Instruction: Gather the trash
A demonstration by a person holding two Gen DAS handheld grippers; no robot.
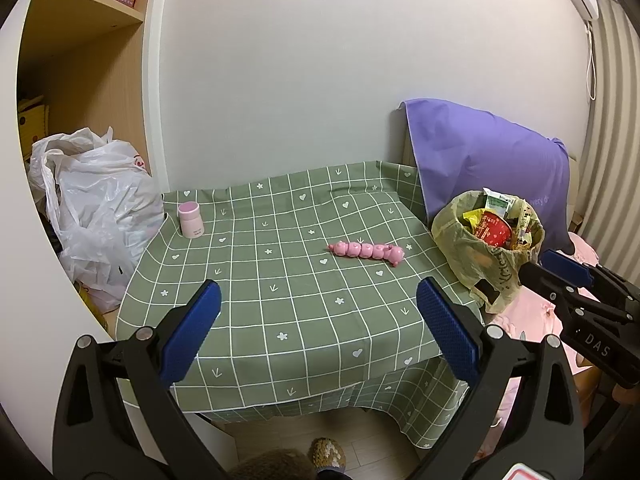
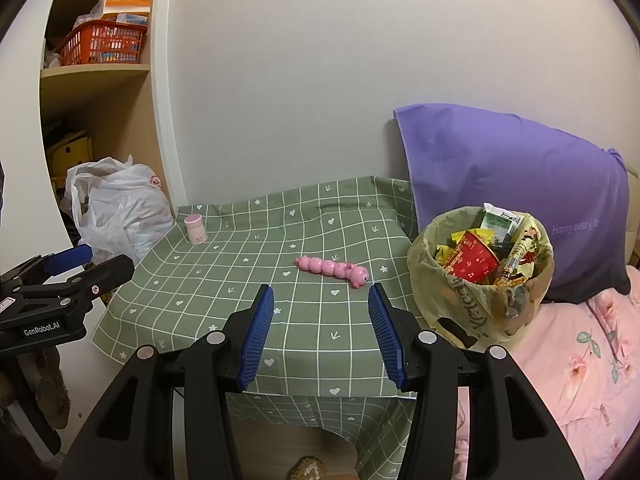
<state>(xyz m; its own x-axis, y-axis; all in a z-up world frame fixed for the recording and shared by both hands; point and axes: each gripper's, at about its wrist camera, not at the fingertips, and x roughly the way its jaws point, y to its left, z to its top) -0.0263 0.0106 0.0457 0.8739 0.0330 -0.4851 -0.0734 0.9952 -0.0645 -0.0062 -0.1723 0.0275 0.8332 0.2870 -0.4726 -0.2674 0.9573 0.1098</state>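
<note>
A yellowish plastic trash bag [image 1: 486,256] stands at the table's right edge, full of wrappers and a red cup; it also shows in the right wrist view [image 2: 472,304]. My left gripper [image 1: 318,300] is open and empty, held over the table's near edge. My right gripper [image 2: 322,306] is open and empty, held near the front edge just left of the bag. Each gripper shows in the other's view, the right one [image 1: 560,272] beside the bag and the left one [image 2: 80,264] at the far left.
The table wears a green checked cloth [image 1: 288,280]. On it lie a pink caterpillar toy [image 1: 366,251] and a small pink jar [image 1: 190,219]. A white plastic bag [image 1: 96,216] sits left by the shelves. A purple pillow [image 2: 520,188] and pink bedding [image 2: 580,360] lie right.
</note>
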